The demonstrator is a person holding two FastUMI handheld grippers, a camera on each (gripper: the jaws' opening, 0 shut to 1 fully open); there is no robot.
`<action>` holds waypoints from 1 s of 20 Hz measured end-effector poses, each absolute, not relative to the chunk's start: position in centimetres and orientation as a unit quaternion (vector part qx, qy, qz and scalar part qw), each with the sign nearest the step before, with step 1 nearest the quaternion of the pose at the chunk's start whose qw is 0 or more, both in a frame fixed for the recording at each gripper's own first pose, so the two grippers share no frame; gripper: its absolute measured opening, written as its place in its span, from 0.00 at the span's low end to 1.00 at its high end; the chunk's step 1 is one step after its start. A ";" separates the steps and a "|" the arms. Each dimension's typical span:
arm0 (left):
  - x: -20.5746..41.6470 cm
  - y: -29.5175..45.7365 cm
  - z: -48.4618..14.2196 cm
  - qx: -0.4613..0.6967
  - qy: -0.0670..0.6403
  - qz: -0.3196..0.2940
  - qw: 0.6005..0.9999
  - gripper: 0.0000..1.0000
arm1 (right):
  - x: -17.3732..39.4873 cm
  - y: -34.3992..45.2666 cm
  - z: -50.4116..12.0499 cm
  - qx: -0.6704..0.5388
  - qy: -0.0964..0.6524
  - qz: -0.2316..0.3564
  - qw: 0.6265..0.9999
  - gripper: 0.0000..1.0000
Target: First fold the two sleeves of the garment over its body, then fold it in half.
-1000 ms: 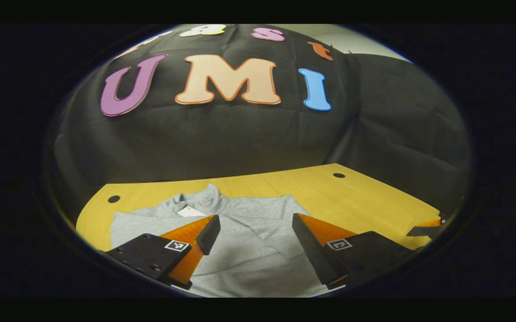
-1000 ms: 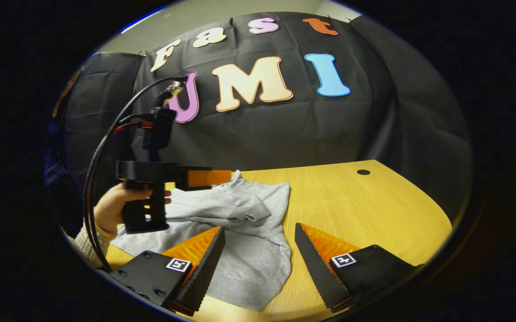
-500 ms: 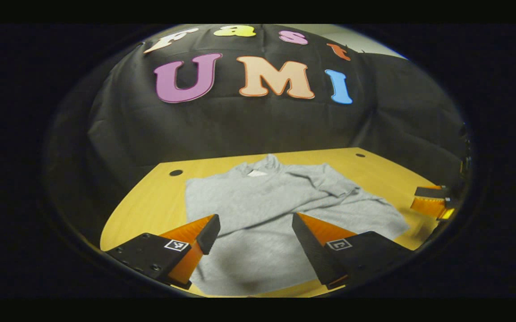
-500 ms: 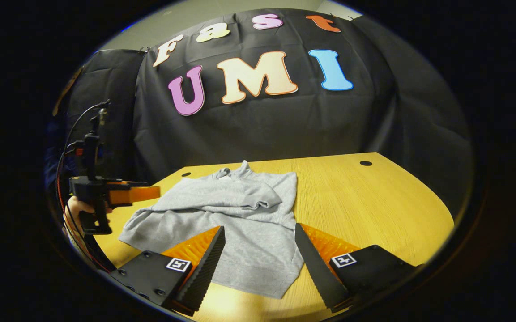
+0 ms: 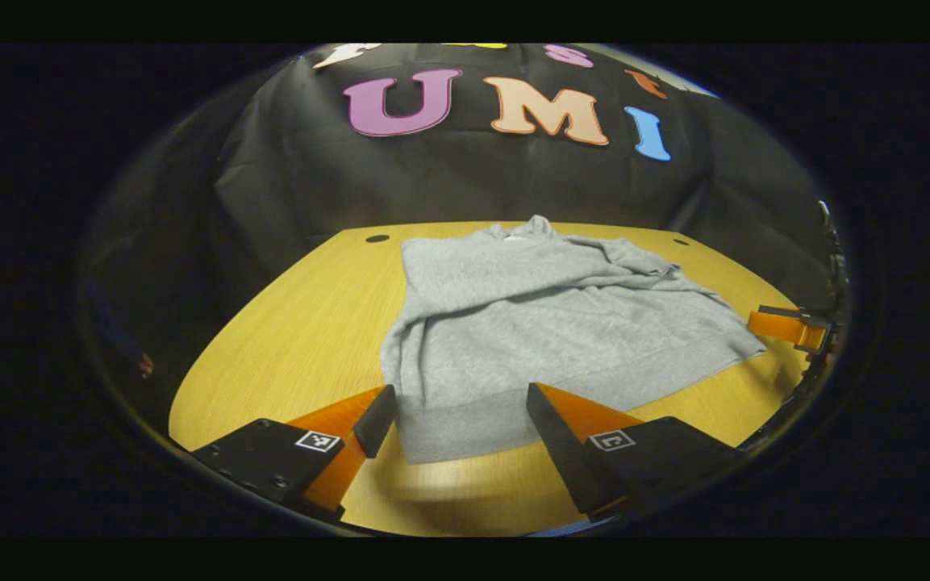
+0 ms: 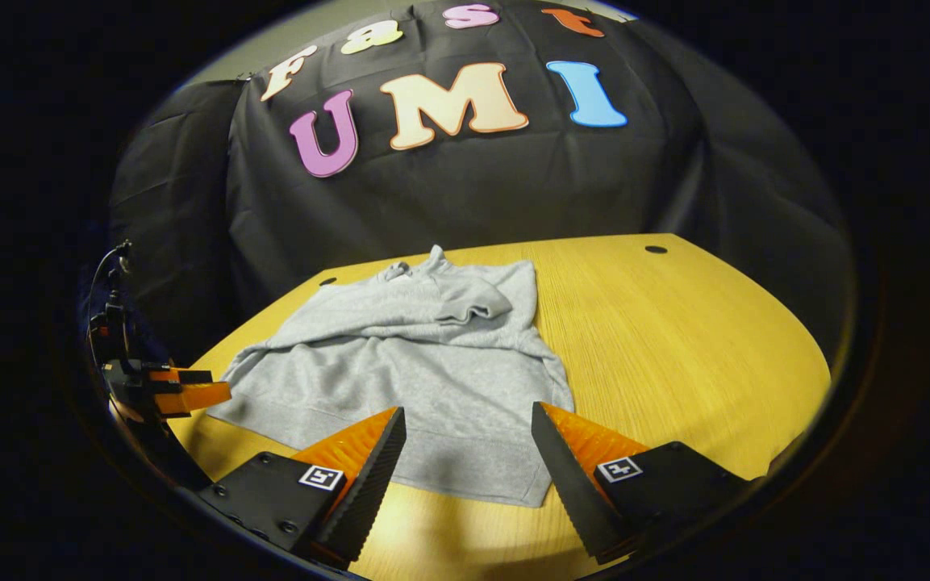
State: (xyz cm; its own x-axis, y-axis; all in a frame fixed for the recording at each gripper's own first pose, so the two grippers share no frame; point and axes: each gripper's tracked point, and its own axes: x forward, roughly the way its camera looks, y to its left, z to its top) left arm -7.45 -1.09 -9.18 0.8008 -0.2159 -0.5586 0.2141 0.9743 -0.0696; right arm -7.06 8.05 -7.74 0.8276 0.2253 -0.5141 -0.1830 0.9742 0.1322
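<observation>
Lying on the table: the grey garment (image 5: 545, 323) spreads flat on the wooden table (image 5: 287, 339), collar toward the black cloth wall (image 5: 465, 177), hem toward the grippers
Sleeves: both are folded in over the body; in the right gripper view one sleeve (image 6: 465, 303) lies across the chest, its cuff bunched near the middle
Hem: a ribbed band runs along the near edge, showing in both views
Left gripper (image 5: 452, 420): its fingers stand apart and hold nothing; it hangs just before the hem's left corner, with the cloth edge seen between the fingers
Right gripper (image 6: 469, 440): its fingers are spread wide and empty, poised over the hem near the garment's right corner
Other sightings: the left gripper shows at the left edge of the right gripper view (image 6: 170, 391); the right gripper shows at the right edge of the left gripper view (image 5: 787, 327)
Table: two small dark holes (image 6: 656, 249) sit near its far edge
</observation>
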 end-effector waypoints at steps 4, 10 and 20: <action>-7.5 -0.8 -10.0 0.040 0.299 -0.102 0.948 0.96 | -7.7 7.9 -9.6 0.027 0.303 0.102 0.947 0.98; -7.9 -0.8 -10.2 0.031 0.300 -0.099 0.948 0.95 | -7.8 7.9 -10.3 -0.001 0.308 0.096 0.946 0.98; -8.0 -1.3 -10.6 -0.019 0.280 -0.101 0.955 0.94 | -8.0 8.1 -10.4 -0.037 0.304 0.083 0.948 0.98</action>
